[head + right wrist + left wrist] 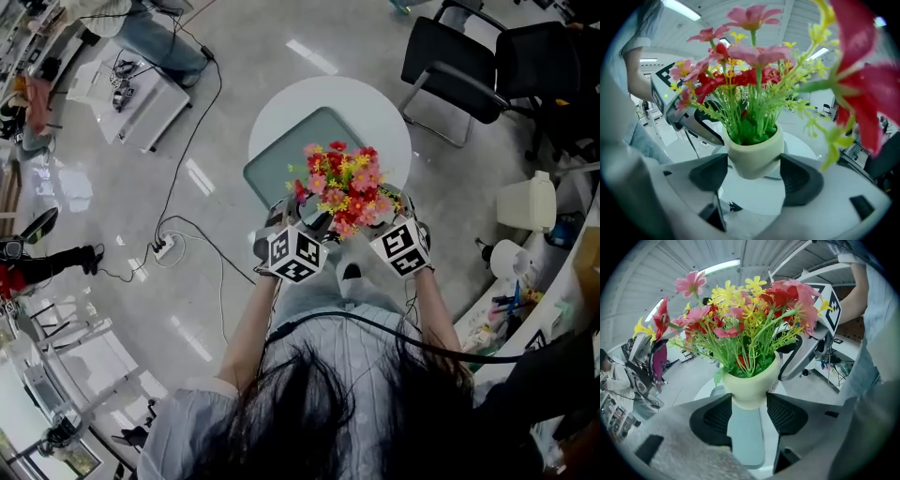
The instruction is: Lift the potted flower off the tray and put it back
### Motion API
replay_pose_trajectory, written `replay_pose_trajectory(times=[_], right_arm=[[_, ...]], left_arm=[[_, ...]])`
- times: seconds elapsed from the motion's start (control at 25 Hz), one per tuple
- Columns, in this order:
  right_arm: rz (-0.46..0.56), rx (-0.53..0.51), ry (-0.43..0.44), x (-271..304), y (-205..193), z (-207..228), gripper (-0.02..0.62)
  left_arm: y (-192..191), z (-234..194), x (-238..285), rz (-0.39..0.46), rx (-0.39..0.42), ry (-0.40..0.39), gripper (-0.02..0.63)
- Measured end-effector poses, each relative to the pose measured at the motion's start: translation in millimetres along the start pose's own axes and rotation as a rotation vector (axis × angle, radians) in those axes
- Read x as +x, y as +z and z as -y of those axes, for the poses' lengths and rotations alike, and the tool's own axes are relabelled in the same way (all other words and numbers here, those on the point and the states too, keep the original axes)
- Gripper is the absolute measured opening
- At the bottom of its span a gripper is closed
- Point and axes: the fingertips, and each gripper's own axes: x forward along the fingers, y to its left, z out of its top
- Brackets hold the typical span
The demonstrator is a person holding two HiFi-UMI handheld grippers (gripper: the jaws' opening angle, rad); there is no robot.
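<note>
The potted flower [342, 187] is a cream pot [750, 385] of red, pink and yellow blooms, held in the air over the near edge of the round white table [375, 108]. Below and beyond it, the grey-green tray [295, 155] lies bare on that table. My left gripper [302, 217] is shut on the pot from the left, its pads [717, 416] pressing the pot's base. From the right, my right gripper [375, 223] is shut on the same pot [752, 154], and the left gripper [689, 117] shows behind it. The tray [745, 437] appears under the pot between the left jaws.
Two black chairs [450, 56] stand at the back right. A white container [530, 202] and clutter sit to the right. A power strip [164, 248] with cables lies on the floor at left, near a low white stand [141, 103].
</note>
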Motion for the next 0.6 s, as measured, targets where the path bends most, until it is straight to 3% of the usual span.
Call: replay_pose_trajectory(times=[0.6], right_arm=[[0.042, -0.031, 0.028, -60.1, -33.0, -59.4, 0.339]], left_arm=[[-4.5, 83.0, -46.1, -0.02, -0.015, 0.077, 0.224]])
